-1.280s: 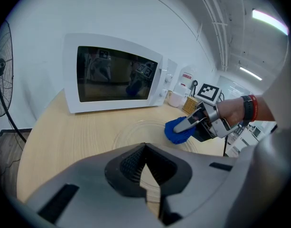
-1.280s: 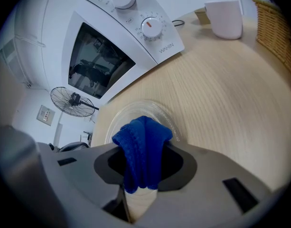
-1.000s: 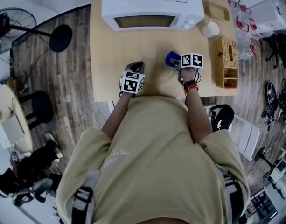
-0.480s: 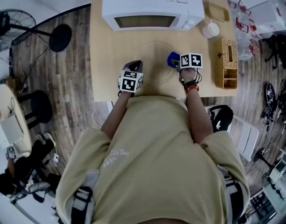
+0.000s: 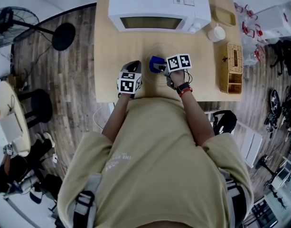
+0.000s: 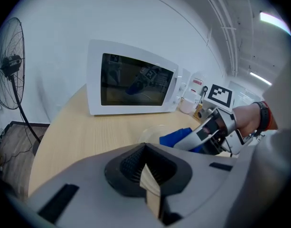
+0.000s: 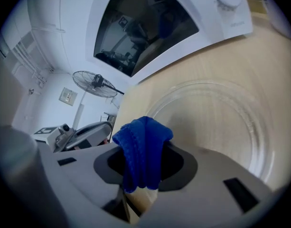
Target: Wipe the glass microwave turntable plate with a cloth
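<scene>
Table (image 5: 112,65): light wood top carrying all items listed below; the operator stood at its near edge.
Microwave (image 5: 159,8): white, door closed, set at the far edge of the table with its window facing the operator.
Glass turntable plate (image 7: 221,113): clear and round, lying flat on the table in front of the microwave, between the two grippers.
Wicker basket (image 5: 230,68): on the table's right-hand side, well apart from the plate.
Left gripper (image 5: 135,65): positioned just beside the plate's left rim. In the left gripper view its jaws were drawn together, leaving only a thin slit, and nothing was between them.
Right gripper (image 7: 143,175): positioned over the near part of the plate and angled toward the left gripper. Its jaws were clamped on the blue cloth.
Blue cloth (image 7: 141,151): bunched and folded, pinched between the right gripper's jaws, with its free end protruding past the tips above the plate. Contact with the glass could not be confirmed from any view.
Cup (image 5: 216,33): white, standing just beside the microwave's front right corner.
</scene>
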Motion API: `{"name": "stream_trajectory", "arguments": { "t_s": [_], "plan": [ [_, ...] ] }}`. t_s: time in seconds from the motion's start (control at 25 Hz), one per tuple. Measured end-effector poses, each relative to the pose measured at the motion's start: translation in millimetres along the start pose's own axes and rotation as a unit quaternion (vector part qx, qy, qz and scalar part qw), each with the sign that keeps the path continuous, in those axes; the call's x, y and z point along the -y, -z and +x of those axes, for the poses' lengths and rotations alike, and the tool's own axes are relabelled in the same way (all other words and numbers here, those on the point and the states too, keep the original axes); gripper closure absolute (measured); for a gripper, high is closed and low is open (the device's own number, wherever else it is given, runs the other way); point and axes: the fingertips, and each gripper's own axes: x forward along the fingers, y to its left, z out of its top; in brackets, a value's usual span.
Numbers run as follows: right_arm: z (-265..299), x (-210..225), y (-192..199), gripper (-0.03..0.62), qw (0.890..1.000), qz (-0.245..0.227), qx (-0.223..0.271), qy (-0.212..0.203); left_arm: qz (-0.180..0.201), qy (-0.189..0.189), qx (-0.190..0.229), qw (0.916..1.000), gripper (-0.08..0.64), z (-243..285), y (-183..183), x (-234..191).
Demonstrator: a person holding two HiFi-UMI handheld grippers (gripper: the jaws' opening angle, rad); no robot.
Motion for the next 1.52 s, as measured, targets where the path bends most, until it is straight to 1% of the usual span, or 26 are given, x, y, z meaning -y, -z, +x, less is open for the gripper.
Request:
{"name": "stream_trajectory", "arguments": {
  "t_s": [0.2,0.48,0.56,0.68,0.8,1.04,1.52],
  "plan": [
    [29.0,-24.3,12.0,0.453,0.999,-0.031,-0.035,-0.01,-0.011,-0.019,0.002,0.9998,0.548,-10.8,3.5,-16.4],
    [58.6,-39.4,28.3,0.453,0.994,-0.083,-0.072,-0.005,-0.019,-0.031,0.003,0.9993,0.548,-17.4,10.0,-25.8],
    [65.1,-38.3,31.0,0.453,0.993,-0.091,-0.08,0.006,-0.024,-0.033,0.003,0.9992,0.548,-17.7,11.6,-27.4],
    [67.1,-35.3,31.5,0.451,0.991,-0.095,-0.086,0.028,-0.041,-0.038,0.008,0.9984,0.548,-19.3,11.2,-31.6],
    [66.6,-35.6,32.2,0.451,0.989,-0.11,-0.091,0.038,-0.043,-0.044,0.009,0.9981,0.548,-21.2,10.9,-35.1],
    [65.4,-34.6,33.0,0.451,0.989,-0.107,-0.09,0.036,-0.036,-0.037,0.003,0.9987,0.548,-20.1,14.7,-27.0],
    [54.3,-24.6,34.4,0.451,0.989,-0.107,-0.087,0.046,-0.019,-0.023,-0.003,0.9996,0.548,-14.0,14.0,-13.3]
  ]
}}
